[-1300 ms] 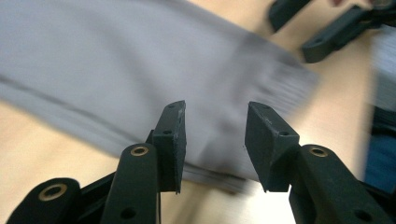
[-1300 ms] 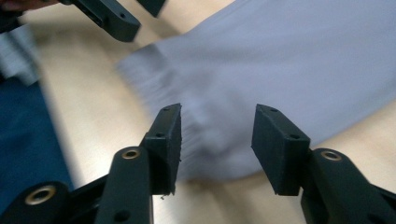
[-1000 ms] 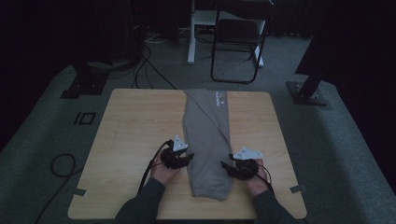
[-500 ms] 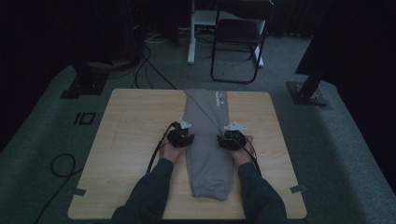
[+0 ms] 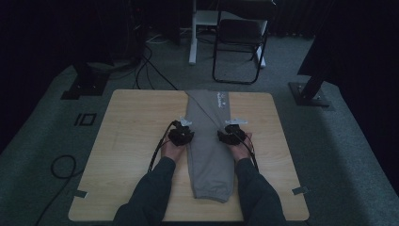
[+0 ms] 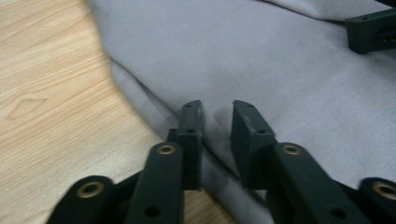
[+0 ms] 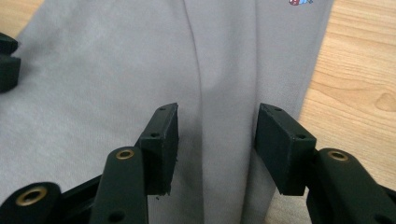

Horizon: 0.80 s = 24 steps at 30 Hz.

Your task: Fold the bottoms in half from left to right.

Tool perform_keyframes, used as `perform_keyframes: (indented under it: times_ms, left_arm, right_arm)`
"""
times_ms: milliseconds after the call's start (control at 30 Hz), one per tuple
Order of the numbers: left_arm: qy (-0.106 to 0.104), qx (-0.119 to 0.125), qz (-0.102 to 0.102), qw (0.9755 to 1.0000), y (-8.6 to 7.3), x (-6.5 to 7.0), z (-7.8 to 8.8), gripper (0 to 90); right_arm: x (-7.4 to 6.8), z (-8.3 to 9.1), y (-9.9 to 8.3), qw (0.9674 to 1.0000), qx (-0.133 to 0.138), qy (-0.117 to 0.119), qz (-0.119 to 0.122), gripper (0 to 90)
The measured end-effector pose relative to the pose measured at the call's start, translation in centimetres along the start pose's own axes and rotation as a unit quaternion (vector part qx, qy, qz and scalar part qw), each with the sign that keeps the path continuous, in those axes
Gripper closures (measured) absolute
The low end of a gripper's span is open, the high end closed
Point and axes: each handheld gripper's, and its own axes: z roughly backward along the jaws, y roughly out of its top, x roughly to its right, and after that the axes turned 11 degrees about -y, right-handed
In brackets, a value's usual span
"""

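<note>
At the table's middle, seen from above: my two hands rest either side of a folded grey garment, one hand-held gripper in each.

Left hand-held gripper (image 5: 182, 135): sits at the garment's left edge; my jaws have just been closing and now stand narrowly apart, with a raised ridge of the cloth's edge between them. In the left gripper view (image 6: 217, 122) I cannot tell whether the pads press the fabric.

Right hand-held gripper (image 5: 231, 135): sits at the garment's right edge, jaws open at a middling gap. In the right gripper view (image 7: 215, 135) the cloth lies flat beneath them, with a lengthwise fold line running up between the jaws; the pads do not squeeze it.

Grey sweatpants (image 5: 209, 141): folded lengthwise into a long strip, lying flat down the table's middle; cuffed end near my side, wider end with a small printed mark at the far edge.

Printed mark (image 7: 300, 2): small and coloured, at the top of the right gripper view; too blurred to read.

Table (image 5: 131, 141): light wood grain, bare on both sides of the sweatpants.

Cables (image 5: 157, 150): trail back from each gripper along my forearms.

Folding chair (image 5: 240, 42): stands on the grey carpet beyond the table's far edge.
</note>
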Motion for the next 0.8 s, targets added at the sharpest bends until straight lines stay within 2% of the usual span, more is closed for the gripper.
perform_keyframes:
  times_ms: [300, 433, 667, 800]
  left_arm:
    - [-0.009, -0.003, -0.008, 0.9999, -0.8, 0.5, 0.8, 86.3]
    - [-0.013, -0.003, -0.007, 0.9999, -1.5, 0.8, 1.4, 87.0]
    - [-0.030, 0.004, -0.001, 0.9995, -3.2, 1.5, 2.9, 87.0]
    - [-0.034, 0.002, -0.006, 0.9994, -4.7, 2.9, 4.2, 87.1]
  right_arm:
    - [-0.4, 0.6, -0.4, 1.0000, 0.000, 0.000, -0.002, 52.5]
    - [-1.0, 1.1, -0.8, 1.0000, 0.001, 0.000, 0.000, 54.2]
    - [-1.7, 3.1, -2.3, 0.9998, 0.002, 0.015, 0.013, 54.3]
    - [-2.3, 4.9, -3.6, 0.9994, -0.004, 0.026, 0.023, 54.3]
